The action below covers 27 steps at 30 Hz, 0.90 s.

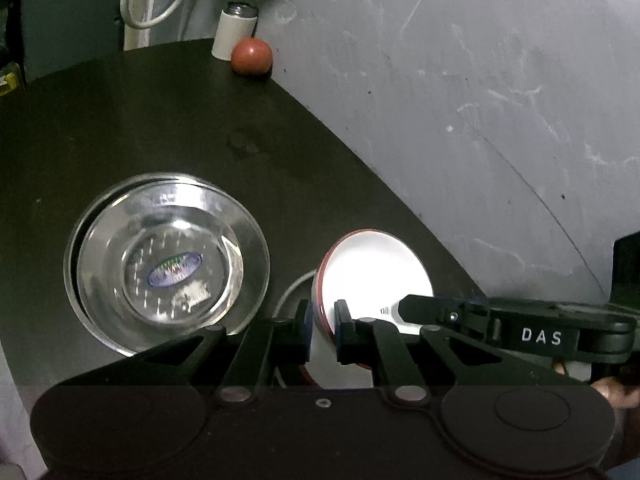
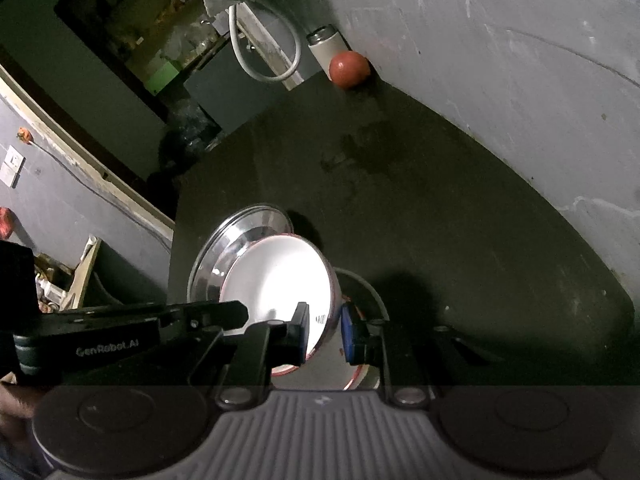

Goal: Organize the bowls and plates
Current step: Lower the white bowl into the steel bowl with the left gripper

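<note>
Only left view shows glass bowl's [image 1: 166, 264] label [image 1: 175, 269].

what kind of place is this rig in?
Probably a plain home room or storage corner, not a fitted kitchen: a dark table pushed against a scuffed grey wall, a loose white cable hanging behind, cluttered shelving further back.

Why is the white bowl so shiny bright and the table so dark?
Left wrist view: light glares off the white bowl, washing it out, while the dark table stays dim and the glass bowl looks blurred. Right wrist view: same glare; the bowl casts a shadow rightward.
</note>
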Each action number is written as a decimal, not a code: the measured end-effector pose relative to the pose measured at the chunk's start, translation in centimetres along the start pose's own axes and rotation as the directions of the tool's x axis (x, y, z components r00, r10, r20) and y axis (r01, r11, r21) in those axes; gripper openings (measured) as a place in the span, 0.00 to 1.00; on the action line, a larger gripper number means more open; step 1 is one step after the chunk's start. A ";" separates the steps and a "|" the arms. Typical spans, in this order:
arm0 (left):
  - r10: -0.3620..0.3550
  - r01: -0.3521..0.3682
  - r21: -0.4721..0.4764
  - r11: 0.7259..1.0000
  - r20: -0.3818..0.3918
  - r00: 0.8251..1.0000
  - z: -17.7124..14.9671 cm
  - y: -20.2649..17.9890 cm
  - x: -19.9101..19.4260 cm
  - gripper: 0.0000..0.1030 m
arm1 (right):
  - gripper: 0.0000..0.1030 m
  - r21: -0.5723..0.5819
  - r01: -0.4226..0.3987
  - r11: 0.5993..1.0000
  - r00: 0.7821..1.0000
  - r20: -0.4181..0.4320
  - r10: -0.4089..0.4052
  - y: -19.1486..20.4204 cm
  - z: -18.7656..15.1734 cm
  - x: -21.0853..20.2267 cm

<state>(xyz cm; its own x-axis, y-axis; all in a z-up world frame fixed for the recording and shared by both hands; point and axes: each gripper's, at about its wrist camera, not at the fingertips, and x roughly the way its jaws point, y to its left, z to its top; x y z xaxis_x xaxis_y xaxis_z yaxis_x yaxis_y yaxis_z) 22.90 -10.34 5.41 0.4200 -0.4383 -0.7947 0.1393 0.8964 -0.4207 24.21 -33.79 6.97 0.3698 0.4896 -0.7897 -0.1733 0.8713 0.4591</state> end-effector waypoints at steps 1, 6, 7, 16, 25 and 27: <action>0.000 0.000 0.001 1.000 -0.006 1.000 -0.1 0.0 0.0 0.11 | 0.19 0.000 0.002 1.000 1.000 -0.003 -0.002 0.0 -0.1 0.0; 0.001 -0.001 -0.007 1.000 -0.030 1.000 -0.6 0.0 0.1 0.11 | 0.19 -0.012 0.013 1.000 1.000 -0.022 -0.013 0.0 -0.3 0.0; 0.003 -0.003 -0.007 1.000 -0.037 0.999 -0.6 0.0 0.1 0.11 | 0.19 -0.014 0.015 1.000 1.000 -0.027 -0.015 0.1 -0.4 0.0; 0.010 -0.011 -0.015 1.000 -0.059 0.998 -1.1 0.0 0.1 0.11 | 0.19 -0.016 0.021 1.000 0.998 -0.057 -0.021 0.1 -0.6 0.3; 0.013 -0.016 -0.028 0.999 -0.076 0.997 -1.3 0.2 0.3 0.12 | 0.19 -0.008 0.023 1.000 0.997 -0.075 -0.024 -0.1 -0.8 1.0; 0.013 -0.016 -0.031 0.999 -0.081 0.997 -1.4 0.2 0.4 0.12 | 0.19 -0.006 0.024 1.000 0.997 -0.078 -0.025 -0.1 -0.7 1.2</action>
<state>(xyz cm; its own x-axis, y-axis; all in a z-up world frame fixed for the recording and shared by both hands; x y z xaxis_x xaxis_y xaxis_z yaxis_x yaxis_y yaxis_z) 21.91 -10.40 4.36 0.3478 -0.4301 -0.8331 0.1044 0.9008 -0.4214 24.01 -33.23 5.69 0.3020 0.4690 -0.8300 -0.1701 0.8832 0.4371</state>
